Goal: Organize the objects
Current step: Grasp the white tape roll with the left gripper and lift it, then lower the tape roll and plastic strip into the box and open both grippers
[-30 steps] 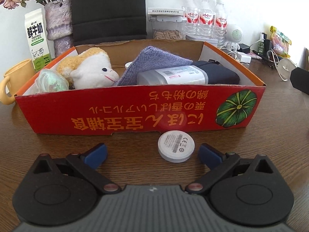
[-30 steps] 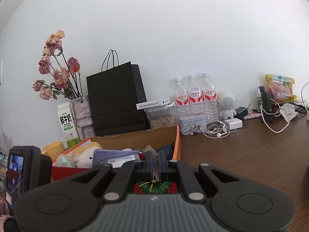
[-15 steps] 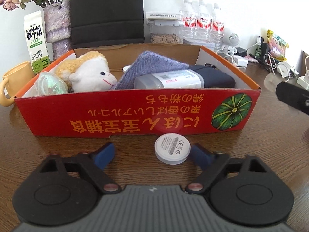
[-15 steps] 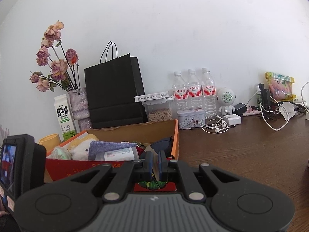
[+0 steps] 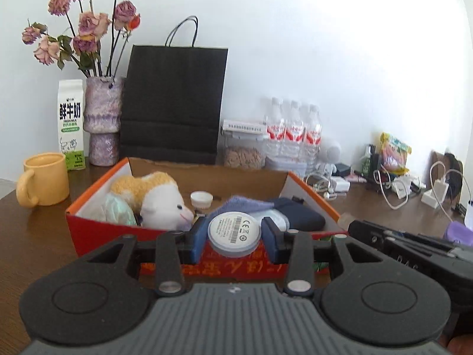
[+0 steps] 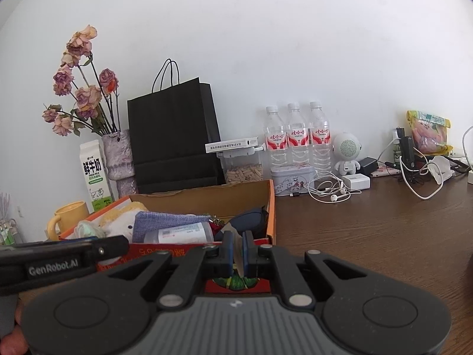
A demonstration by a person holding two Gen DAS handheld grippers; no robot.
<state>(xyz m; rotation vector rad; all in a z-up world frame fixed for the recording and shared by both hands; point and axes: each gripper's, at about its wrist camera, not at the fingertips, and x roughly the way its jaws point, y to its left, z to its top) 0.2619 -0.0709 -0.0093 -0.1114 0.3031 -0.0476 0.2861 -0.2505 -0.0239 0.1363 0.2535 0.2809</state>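
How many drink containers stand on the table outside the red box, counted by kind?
Water bottles: 3
Milk carton: 1
Yellow mug: 1
Total: 5

White round disc (image 5: 234, 233) with grey barcode print; red cardboard box (image 5: 118, 233), orange-rimmed, yellow lettering, green pumpkin print; cream-and-white plush toy (image 5: 159, 199); lavender cloth (image 5: 239, 202); possibly navy pouch (image 5: 298, 214); yellow mug (image 5: 44, 179); dark brown wood-grain surface (image 6: 369, 236).
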